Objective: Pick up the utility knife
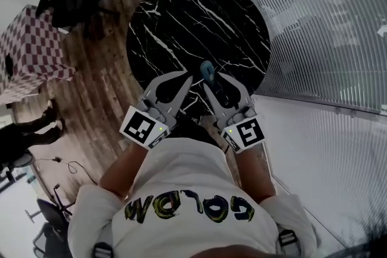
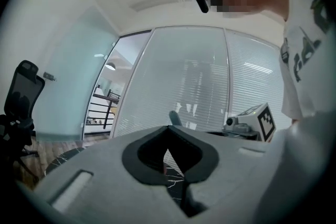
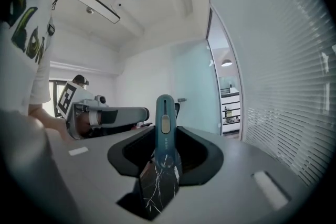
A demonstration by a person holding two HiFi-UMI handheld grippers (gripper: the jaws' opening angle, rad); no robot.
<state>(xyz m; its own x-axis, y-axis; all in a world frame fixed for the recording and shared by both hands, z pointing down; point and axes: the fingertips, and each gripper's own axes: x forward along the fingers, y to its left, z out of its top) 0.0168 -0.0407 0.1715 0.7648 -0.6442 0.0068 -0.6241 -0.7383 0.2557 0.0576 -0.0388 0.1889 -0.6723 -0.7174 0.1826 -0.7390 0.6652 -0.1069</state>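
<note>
The round black table (image 1: 181,15) fills the upper middle of the head view. It is judged to be the surface that would be struck if the grip failed, with the wooden floor (image 1: 109,75) beside it at the left.

The left gripper (image 1: 189,77) is seen with its jaws pressed together at the tips and nothing between them. Its tips lie just beside the load in the centre of the head view, so a knock from that side could twist the load loose.

The right gripper (image 1: 211,80) is pinched on the knife (image 1: 207,71), which is carried above the table's near edge. In the right gripper view the knife (image 3: 164,118) stands upright in the middle of the frame. Only its lower part appears to be caught, and the teal upper length juts free beyond the jaws. A slip or a pivot is therefore the likeliest fault should the squeeze ease or the wrist roll. Whether the blade is out cannot be told.

Both grippers are held close before the person's chest at lower centre of the head view. They are angled toward each other in a V and pointed roughly level.
</note>
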